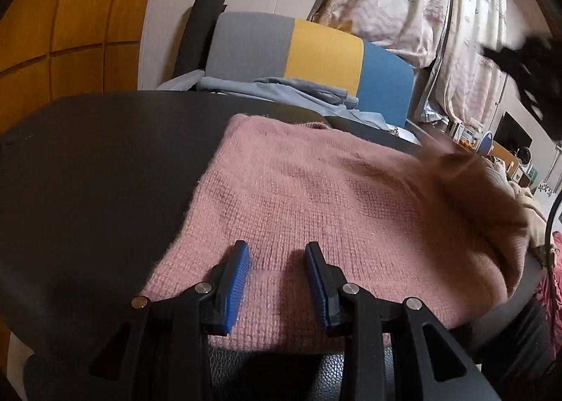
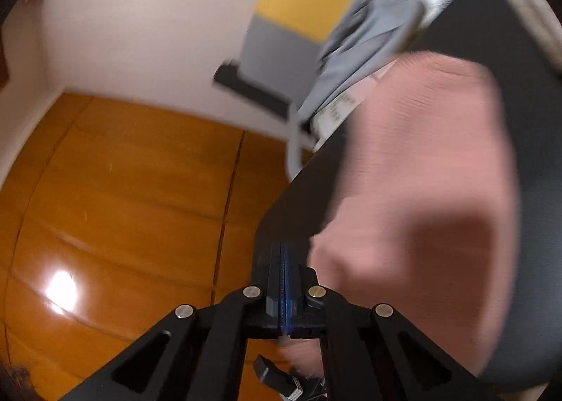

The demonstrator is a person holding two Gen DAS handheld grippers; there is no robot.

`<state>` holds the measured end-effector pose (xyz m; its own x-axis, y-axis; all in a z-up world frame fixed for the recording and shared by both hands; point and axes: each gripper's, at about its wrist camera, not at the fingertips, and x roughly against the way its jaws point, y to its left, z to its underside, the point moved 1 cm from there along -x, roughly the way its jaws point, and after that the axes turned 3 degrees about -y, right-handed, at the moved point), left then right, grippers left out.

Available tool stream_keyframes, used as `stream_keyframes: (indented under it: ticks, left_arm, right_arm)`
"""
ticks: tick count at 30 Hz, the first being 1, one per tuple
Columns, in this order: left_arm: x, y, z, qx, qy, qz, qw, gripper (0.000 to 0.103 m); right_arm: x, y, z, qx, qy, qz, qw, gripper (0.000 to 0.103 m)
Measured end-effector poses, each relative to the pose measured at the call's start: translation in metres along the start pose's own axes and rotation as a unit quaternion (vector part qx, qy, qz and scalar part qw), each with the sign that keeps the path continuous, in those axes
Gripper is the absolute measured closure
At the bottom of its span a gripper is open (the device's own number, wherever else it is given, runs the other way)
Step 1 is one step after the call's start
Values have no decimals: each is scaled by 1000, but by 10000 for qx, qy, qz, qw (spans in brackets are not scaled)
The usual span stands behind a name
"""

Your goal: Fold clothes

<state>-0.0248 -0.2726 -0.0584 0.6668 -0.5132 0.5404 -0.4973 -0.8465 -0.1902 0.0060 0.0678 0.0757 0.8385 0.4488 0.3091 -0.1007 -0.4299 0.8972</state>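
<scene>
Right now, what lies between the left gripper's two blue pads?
Only the pink knitted sweater, beneath the left gripper; its open pads grip nothing, per the left wrist view.

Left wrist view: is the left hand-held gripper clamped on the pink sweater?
No: the left hand-held gripper has its blue pads apart above the pink sweater, with no fabric pinched.

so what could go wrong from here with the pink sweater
The pink sweater hangs a little over the dark table's near edge, so a tug could slide it off. The left gripper is open with nothing pinched, so closing here may catch only the top layer. The right gripper is shut and empty beside the sweater; its view is blurred.
</scene>
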Motion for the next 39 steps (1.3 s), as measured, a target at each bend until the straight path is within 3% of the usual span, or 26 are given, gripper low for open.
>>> stream_keyframes:
  ticks: [3,6,8,9,10,14,16,18,20,22,23,24,25,28,29,30,33,35,37,39]
  left_arm:
    - [0,-2,1,-71,-35,-3,10000,69]
    - [0,2,-2,45,-40,135,9999,69]
    - [0,6,-5,219,-39,236,9995,69]
    - [-1,7,-6,286,-42,264,9992,69]
    - [-2,7,-6,316,-57,256,9992,69]
    - [-6,2,-6,191,-92,79,9997,69]
    - [-7,-2,-5,79,-94,-29,9999,68]
    - [-6,-4,-4,7,-95,-92,9999,68]
    - [-4,-5,-2,-18,-110,-102,9999,68]
    - [-4,-4,-2,-12,-123,-89,9999,68]
    - [-4,-4,-1,-14,-126,-87,9999,68]
    - [-4,-3,-1,-17,-128,-86,9999,68]
    - [-3,-4,0,-21,-132,-88,9999,68]
    - [-4,-4,-1,-37,-129,-108,9999,68]
    - [-5,-4,-1,-44,-128,-119,9998,68]
    - [-4,-6,-1,-59,-127,-135,9998,68]
    - [-4,-7,0,-96,-114,-185,9997,67]
    - [-4,-8,-1,-114,-83,-225,9996,67]
    - [-4,-11,-4,-140,-4,-300,9995,67]
    - [-3,-15,-8,-141,103,-412,9990,67]
  right_arm:
    - [-52,26,17,586,406,210,9972,102]
    - [-56,33,25,1331,239,426,9899,98]
    - [-35,23,28,1765,48,963,9796,72]
    - [-21,14,30,1913,-111,1304,9728,41]
    - [-7,7,33,2055,-230,1560,9659,31]
    - [25,-5,60,2848,-273,2200,9326,31]
    - [14,1,85,3667,-13,2557,8945,24]
    - [-3,6,112,4486,262,2850,8467,20]
    - [-30,11,143,5463,446,3208,7725,18]
    - [-55,2,157,6016,515,3676,7073,18]
    - [-69,-6,158,6176,506,3938,6789,24]
    - [-77,-12,156,6219,499,4111,6646,58]
    - [-72,-17,146,5999,455,4114,6847,92]
    - [-26,-27,100,4704,99,3809,7960,90]
    - [1,-31,85,4230,-140,3741,8252,90]
    - [29,-37,73,3807,-389,3717,8458,90]
    - [105,-74,56,2471,-877,3595,8955,89]
    - [149,-109,52,1469,-1002,3480,9205,87]
    - [179,-152,59,459,-881,3385,9357,83]
    - [202,-179,72,-136,-923,3221,9421,76]
